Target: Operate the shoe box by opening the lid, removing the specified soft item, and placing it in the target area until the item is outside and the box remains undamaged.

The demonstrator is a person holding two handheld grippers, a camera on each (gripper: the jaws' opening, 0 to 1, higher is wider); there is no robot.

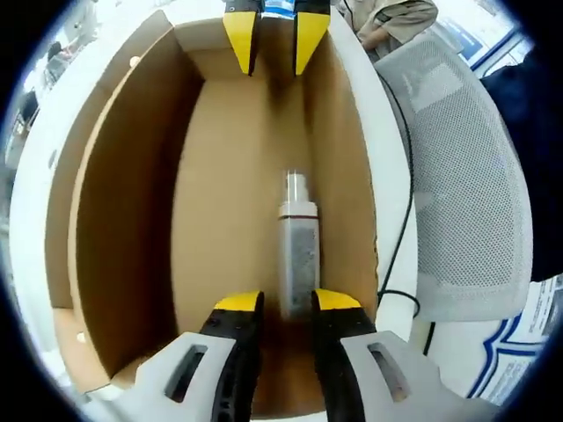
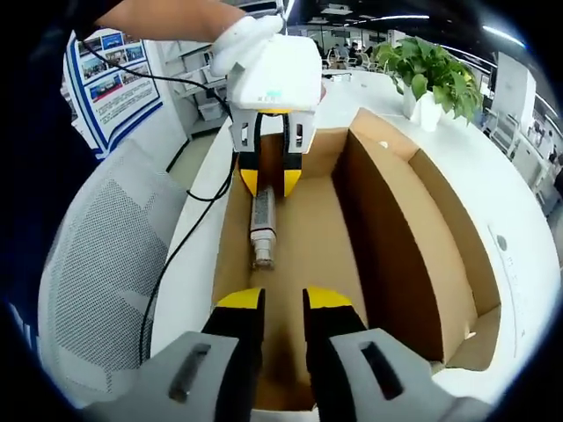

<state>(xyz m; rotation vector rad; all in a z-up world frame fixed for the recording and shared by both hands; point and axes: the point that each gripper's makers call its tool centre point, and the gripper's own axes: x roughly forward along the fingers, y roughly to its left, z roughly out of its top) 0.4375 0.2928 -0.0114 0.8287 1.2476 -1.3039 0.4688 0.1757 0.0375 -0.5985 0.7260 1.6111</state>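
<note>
In the left gripper view the open shoe box spans the frame centre, its lid folded back at left; a grey tube with a pale cap lies on the box floor, just above the left gripper, whose yellow-tipped jaws stand apart around the tube's lower end; the right gripper enters at top centre, jaws apart and empty; a mesh chair stands at right; in the right gripper view a gloved hand holds the left gripper over the tube; a potted plant sits on the white counter at upper right.

Mesh chair, potted plant
</note>
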